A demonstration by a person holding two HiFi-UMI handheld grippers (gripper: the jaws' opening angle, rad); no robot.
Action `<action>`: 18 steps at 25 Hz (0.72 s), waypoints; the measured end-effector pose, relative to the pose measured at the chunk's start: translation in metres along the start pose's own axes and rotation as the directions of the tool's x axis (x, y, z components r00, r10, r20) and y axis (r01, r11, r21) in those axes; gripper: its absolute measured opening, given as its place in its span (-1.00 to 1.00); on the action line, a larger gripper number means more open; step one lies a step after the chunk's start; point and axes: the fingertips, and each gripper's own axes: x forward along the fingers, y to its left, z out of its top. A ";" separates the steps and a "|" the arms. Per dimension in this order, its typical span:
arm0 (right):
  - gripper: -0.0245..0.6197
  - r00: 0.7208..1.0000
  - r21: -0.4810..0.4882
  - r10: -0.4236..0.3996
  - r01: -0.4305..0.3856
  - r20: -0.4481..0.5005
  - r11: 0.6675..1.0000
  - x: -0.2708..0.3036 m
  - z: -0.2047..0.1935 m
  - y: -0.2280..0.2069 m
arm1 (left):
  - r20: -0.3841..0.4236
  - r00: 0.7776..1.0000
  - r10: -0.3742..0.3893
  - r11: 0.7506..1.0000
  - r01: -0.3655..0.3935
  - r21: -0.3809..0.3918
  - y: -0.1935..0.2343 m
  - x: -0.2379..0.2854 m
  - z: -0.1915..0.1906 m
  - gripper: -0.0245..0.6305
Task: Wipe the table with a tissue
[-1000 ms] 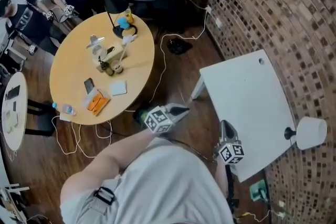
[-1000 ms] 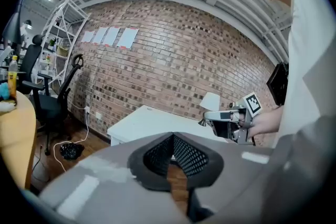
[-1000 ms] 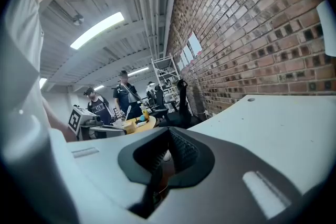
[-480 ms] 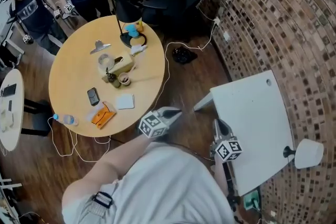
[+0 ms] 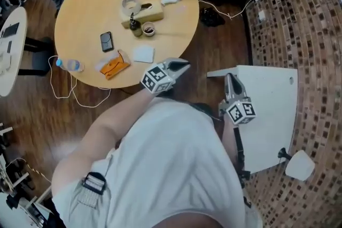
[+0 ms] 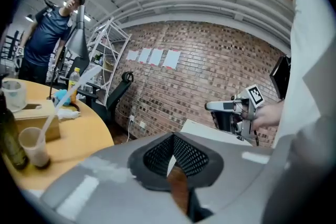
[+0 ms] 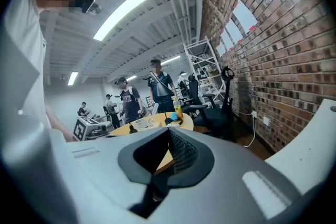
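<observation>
Wiping hasn't begun: the left hand-held gripper (image 5: 183,66) and right hand-held gripper (image 5: 228,79) are both pressed together, empty, so next 1 must spread and reach the apparent tissue (image 5: 143,54) lying on the round desk (image 5: 80,13).

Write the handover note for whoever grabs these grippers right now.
Left gripper: shut, empty, beside the round table's edge.
Right gripper: shut, empty, at the white table's corner.
A white tissue-like square lies on the round table, untouched.
Done: nothing yet.
Left: pick up a tissue and wipe. The pictures don't show which table is meant.
</observation>
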 end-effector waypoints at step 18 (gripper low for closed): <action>-0.90 0.908 -0.028 0.360 -0.374 -0.213 0.927 0.116 -0.018 0.048 | -0.255 0.729 0.635 0.718 -0.679 -0.153 0.144 -0.140 -0.110 -0.80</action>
